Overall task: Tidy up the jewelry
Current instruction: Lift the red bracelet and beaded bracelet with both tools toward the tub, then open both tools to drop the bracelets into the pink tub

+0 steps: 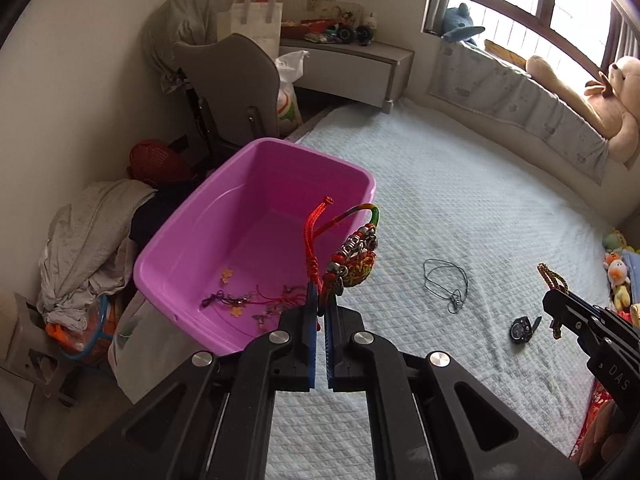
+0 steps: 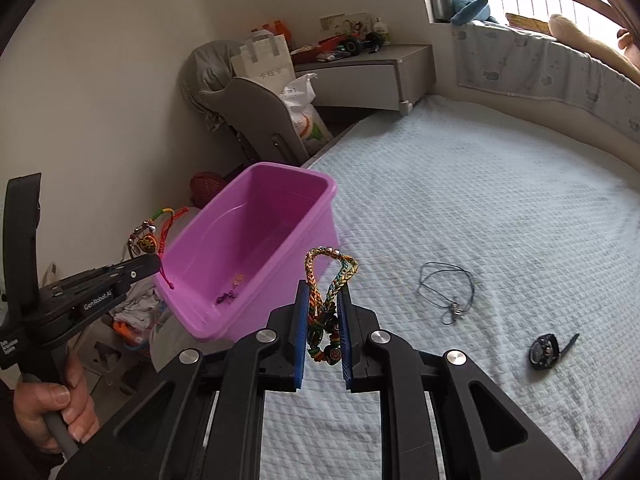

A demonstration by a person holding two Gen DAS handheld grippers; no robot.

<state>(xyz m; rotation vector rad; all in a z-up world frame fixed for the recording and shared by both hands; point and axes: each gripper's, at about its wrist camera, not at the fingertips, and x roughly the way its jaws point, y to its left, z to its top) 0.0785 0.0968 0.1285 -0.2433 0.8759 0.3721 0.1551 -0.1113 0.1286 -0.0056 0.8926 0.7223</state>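
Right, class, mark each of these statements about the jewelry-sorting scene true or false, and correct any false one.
1. The left gripper clamps a red cord bracelet. True.
2. The right gripper is empty. False: it grips a multicolour braided bracelet.
3. The pink tub holds nothing. False: small charms lie on its bottom.
4. A black cord necklace lies on the bed. True.
5. A watch lies on the bed. True.

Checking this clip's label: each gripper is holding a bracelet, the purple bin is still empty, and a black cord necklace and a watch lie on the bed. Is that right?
Not quite: the purple bin is not empty. The left wrist view shows several small jewelry pieces on its floor. The rest holds: left gripper and right gripper each clamp a bracelet, and the black cord necklace and watch lie on the bed.
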